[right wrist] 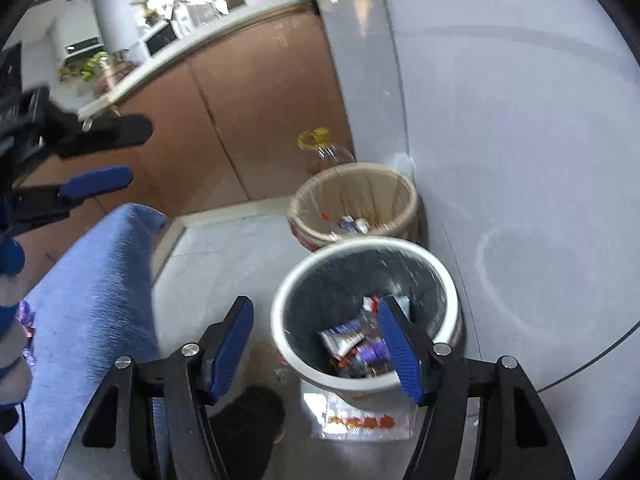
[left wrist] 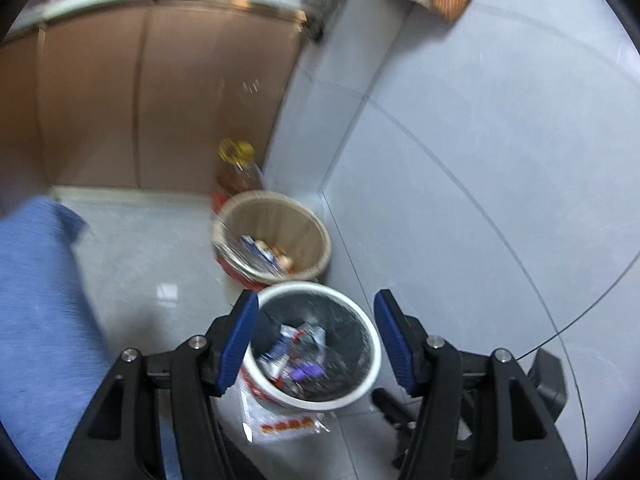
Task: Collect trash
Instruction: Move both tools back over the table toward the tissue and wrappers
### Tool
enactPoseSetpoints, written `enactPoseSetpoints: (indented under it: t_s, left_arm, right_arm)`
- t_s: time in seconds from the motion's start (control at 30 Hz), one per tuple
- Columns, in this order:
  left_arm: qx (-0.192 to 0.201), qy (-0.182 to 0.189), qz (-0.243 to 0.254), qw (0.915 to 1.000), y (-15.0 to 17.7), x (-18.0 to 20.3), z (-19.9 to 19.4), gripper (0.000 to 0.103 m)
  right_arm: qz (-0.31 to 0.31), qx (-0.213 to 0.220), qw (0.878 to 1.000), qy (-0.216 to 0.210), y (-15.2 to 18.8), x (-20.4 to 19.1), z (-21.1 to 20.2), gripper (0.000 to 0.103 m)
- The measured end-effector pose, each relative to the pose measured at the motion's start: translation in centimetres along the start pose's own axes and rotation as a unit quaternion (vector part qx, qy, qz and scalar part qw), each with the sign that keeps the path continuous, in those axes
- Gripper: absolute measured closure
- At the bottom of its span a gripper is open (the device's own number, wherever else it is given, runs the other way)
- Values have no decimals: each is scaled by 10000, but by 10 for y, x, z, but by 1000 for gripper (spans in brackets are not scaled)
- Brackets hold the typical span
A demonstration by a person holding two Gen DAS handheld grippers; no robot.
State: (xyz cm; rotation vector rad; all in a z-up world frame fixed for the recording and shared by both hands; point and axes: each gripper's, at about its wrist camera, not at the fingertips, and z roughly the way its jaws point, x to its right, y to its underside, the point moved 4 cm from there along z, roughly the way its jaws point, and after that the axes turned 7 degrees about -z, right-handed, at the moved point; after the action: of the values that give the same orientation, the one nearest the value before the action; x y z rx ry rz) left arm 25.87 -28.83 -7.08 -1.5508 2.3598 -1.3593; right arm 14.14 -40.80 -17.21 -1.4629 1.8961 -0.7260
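The white-rimmed round bin with a black liner (right wrist: 366, 312) stands on the pale tiled floor (right wrist: 224, 256) – crumpled wrappers (right wrist: 352, 340) lie in its bottom. Just behind it sits a beige-lined round bin (right wrist: 354, 204); in front lies a clear plastic packet with red print (right wrist: 360, 420). The right gripper (right wrist: 316, 350) hangs above the near rim, blue-padded jaws apart and empty.

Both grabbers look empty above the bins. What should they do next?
Probably go down for the clear plastic wrapper lying on the floor by the white-rimmed bin. Both the left hand-held gripper and the right hand-held gripper are open with nothing between their jaws, and that wrapper seems to be the only trash outside the bins.
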Motion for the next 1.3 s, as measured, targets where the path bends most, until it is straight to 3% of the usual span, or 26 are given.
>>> enactPoseSetpoints:
  t_s: [0.1,0.43,0.7,1.07,1.3]
  left_arm:
    - [408,-230,111,9988,-2,-10,-47,45]
    - [1093,-980,194,9890,24,-68,-186,45]
    - [1481,-1613,-495,9745,62,-152,-275,45]
    - [1453,-2235,-1361,9542,141,-269,-334,45]
    - [1162,-2276,-1268,9584,166,-295,-323,45]
  right_arm:
    - [-205,286,9993,-160,-17,-23,-25,38]
    - [-958,940,9861,-975,-52,-117,-91,37]
    - [-1504,1031,9707,-1564,-58,-189,-109,37]
    - [-2058,655,9552,-2022,-43,-261,-90,37]
    - [-2396,279,9410,-2372,-32,-307,-60,37]
